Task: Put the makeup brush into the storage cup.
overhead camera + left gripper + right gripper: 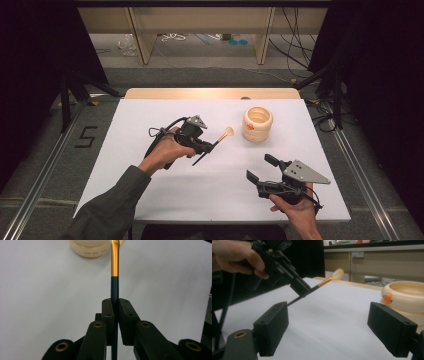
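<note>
left gripper mid-frame, jaws clamped on brush, lifted off table, bristles toward cream holder | right gripper lower right, jaws wide apart, empty

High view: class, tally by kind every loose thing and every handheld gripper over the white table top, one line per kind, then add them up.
Makeup brush, clamped in the left gripper: 1
Cream ribbed holder with an orange duck figure: 1
Handheld grippers, counting the open right gripper: 2
Total: 4
</note>
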### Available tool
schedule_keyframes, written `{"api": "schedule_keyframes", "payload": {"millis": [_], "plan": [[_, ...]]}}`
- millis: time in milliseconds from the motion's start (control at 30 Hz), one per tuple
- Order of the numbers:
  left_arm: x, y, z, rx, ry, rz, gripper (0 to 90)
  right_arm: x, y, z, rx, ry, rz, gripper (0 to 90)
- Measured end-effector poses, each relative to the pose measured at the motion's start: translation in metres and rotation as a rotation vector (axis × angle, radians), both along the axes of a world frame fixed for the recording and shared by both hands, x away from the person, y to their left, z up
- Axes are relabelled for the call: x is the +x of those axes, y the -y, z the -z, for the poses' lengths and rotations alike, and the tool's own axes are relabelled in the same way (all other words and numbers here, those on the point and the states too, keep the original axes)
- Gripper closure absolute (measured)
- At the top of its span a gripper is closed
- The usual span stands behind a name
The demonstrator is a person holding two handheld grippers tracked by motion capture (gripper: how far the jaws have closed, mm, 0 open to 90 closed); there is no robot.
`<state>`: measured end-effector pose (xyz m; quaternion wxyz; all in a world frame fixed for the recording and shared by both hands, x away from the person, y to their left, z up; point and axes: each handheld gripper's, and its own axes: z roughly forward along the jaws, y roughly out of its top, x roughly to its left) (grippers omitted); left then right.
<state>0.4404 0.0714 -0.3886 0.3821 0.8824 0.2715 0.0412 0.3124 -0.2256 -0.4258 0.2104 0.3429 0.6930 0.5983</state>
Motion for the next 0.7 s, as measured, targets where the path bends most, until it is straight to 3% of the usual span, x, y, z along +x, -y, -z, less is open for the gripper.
{"api": "schedule_keyframes", "payload": {"millis": [33,67,300,400,500,533,700], "plan": [[-0.002,-0.001,0.001,-0.013,0.002,-0.007,83.3,0.001,-0.001,0.001,0.027,-0.007,-0.012,18.1],[-0.003,-0.001,0.001,-0.025,0.005,-0.01,83.3,0.001,0.0,0.0,0.01,-0.029,-0.012,18.1],[-0.015,-0.003,-0.001,-0.08,0.043,-0.009,83.4,0.002,0.001,-0.002,0.028,-0.036,-0.016,17.9],[-0.021,-0.003,-0.005,-0.105,0.058,-0.005,83.4,0.005,-0.001,-0.001,0.068,-0.023,-0.019,17.9],[-0.025,-0.002,-0.008,-0.121,0.061,0.004,83.3,0.006,-0.001,-0.003,0.049,-0.044,-0.022,18.8],[-0.027,-0.002,-0.01,-0.125,0.067,0.012,83.4,0.008,-0.003,-0.003,0.075,-0.036,-0.028,19.2],[-0.036,0.002,-0.013,-0.147,0.078,0.026,83.4,0.012,-0.006,-0.006,0.076,-0.029,-0.037,20.1]]}}
